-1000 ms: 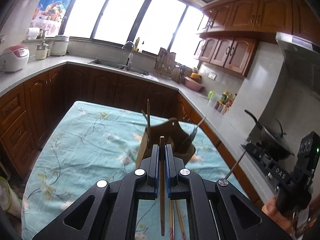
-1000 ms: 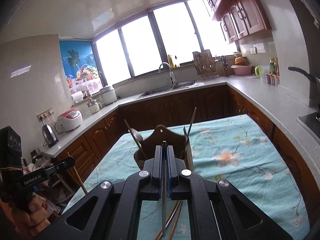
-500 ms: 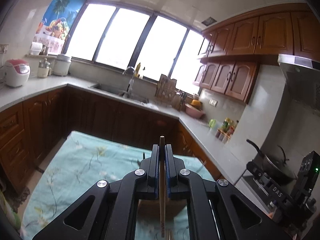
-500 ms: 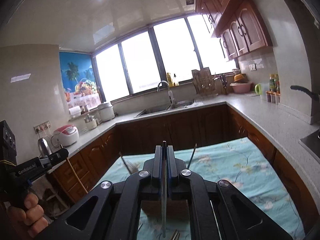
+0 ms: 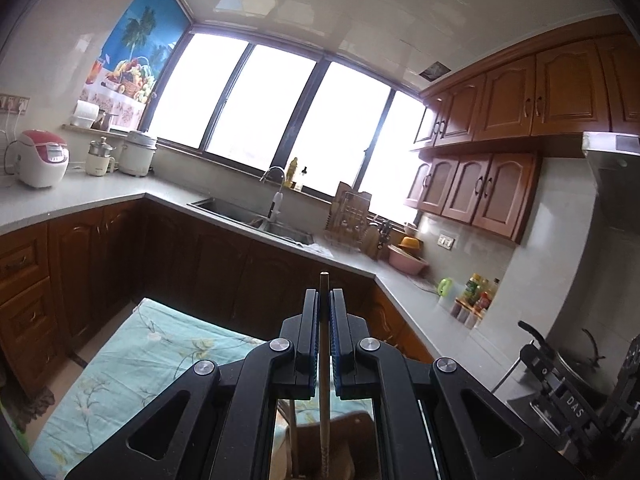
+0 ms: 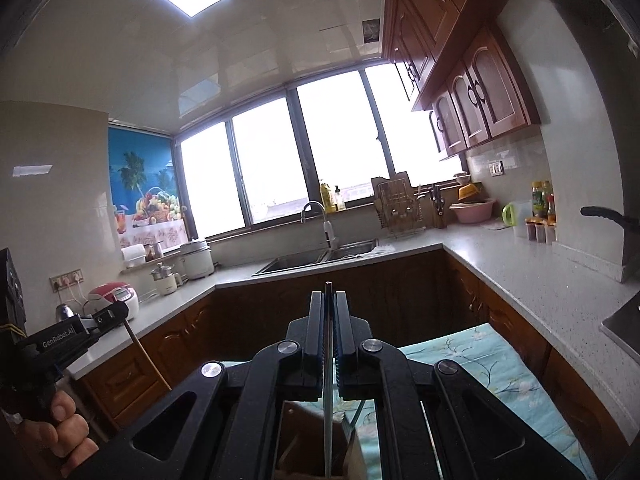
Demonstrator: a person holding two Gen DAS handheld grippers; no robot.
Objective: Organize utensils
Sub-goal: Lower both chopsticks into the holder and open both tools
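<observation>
Both pairs of tongs are loaded and up over the holder. The left tongs (image 5: 324, 300) are pinching a wooden chopstick (image 5: 324, 408), its shaft running lengthwise between the jaws with one end poking out past the tips and the other trailing down towards the wooden utensil holder (image 5: 340, 432) directly below. The right tongs (image 6: 329, 302) are clamped on a slim metal utensil (image 6: 328, 420), lined up the same way, long axis along the jaws, lower end hanging just above the holder (image 6: 308, 432); which kind of utensil it is can't be told from here. The holder sits on the floral-clothed worktop (image 5: 132, 360), under and slightly behind both sets of tips, so the drop looks like a matter of tipping each piece upright and lowering it. Seen from the right side, the left hand (image 6: 64, 432) sits off to the left, so neither hand looks clearly nearer.
</observation>
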